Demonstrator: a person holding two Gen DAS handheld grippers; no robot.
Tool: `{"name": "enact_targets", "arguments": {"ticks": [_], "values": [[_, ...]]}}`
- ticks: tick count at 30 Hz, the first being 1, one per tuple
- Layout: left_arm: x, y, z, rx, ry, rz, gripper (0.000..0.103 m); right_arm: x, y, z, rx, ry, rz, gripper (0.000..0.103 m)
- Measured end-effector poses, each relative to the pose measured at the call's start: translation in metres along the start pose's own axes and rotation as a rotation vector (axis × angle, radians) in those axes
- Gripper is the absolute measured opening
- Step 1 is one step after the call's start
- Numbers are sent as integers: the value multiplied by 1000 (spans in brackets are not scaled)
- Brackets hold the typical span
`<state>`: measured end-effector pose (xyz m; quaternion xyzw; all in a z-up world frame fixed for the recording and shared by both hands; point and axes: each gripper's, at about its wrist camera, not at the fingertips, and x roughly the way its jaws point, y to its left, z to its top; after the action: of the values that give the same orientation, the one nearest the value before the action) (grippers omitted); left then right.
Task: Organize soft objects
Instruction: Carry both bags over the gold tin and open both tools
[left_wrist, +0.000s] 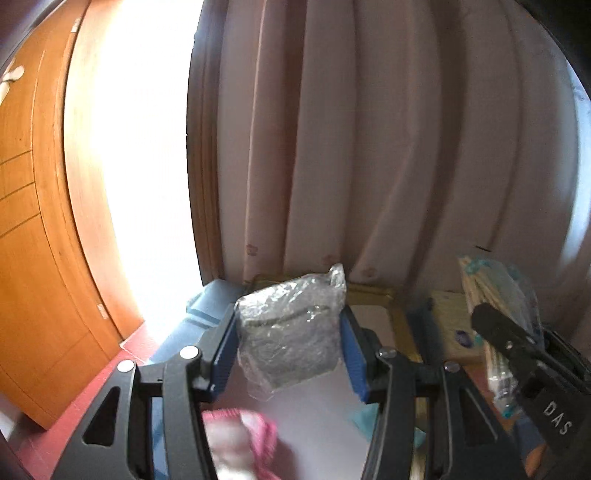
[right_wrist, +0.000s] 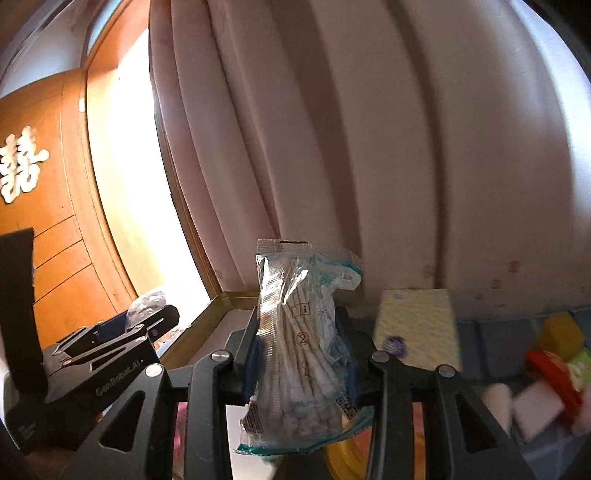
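- Between the blue pads of the left gripper (left_wrist: 290, 332) sits a grey soft bundle in crinkled clear wrap (left_wrist: 291, 328); both pads press on its sides, so the fingers are closed on it and it hangs clear of the surface below.
- Below and behind those fingers lies a blurred pink and white cloth (left_wrist: 243, 443) on a pale surface, with a scrap of teal (left_wrist: 365, 417) under the right-hand finger.
- Ahead of the fingertips runs a gold frame edge (left_wrist: 373, 291), then a long pale pink curtain (left_wrist: 369, 147).
- Between the fingers of the right gripper (right_wrist: 301, 354) stands a clear bag of cotton swabs (right_wrist: 303, 347), upright, pinched at its middle with both ends sticking out; these fingers are closed on it too.
- Right of those fingers lies a yellow pack (right_wrist: 417, 325), and further right a blurred heap of red, yellow, green and white things (right_wrist: 546, 376) on a blue surface.
- Left of them the other gripper shows, with a wooden door (right_wrist: 48, 236) beyond.
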<state>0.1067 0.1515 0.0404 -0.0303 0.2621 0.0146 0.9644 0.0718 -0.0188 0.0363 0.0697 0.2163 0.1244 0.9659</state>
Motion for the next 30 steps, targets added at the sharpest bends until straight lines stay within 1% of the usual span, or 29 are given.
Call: {"name": "enact_targets", "arguments": {"ticks": [5,8,9,11,12,13,14,15,16,17,18,19,21,23,26,28,30], "values": [[37,3,15,18,84,40,51,50,6,8,7,87,6,39],[55,1,18,36,123,71,51,76,2,11,32,155,36,39],[60,1,19,39,128,84,52,81,5,10,38,163,41,41],[71,3,20,37,151,111,57,94,4,11,33,192,52,41],[75,4,21,34,158,119,63,99,4,11,28,204,57,44],[77,5,21,36,164,138,73,103,5,11,19,219,62,44],[78,6,21,38,162,161,79,109,2,13,16,225,58,46],[78,9,22,35,153,189,93,112,-1,14,21,228,58,48],[76,11,22,31,143,207,103,112,-6,14,36,225,76,49],[73,13,22,26,129,223,102,109,-9,14,54,217,93,57],[68,15,22,18,113,231,102,107,-13,15,71,206,108,72],[65,15,22,10,105,232,102,104,-17,15,89,191,121,76],[55,16,21,-9,87,220,103,86,-26,16,131,129,139,77],[44,15,18,-21,56,225,103,68,-33,15,152,77,131,77],[21,7,5,-32,-12,204,103,34,-38,8,143,-11,67,77],[11,-1,-5,-30,-35,177,103,11,-42,-1,121,-64,7,78],[1,-9,-15,-27,-50,157,103,-5,-46,-9,96,-96,-43,79]]}}
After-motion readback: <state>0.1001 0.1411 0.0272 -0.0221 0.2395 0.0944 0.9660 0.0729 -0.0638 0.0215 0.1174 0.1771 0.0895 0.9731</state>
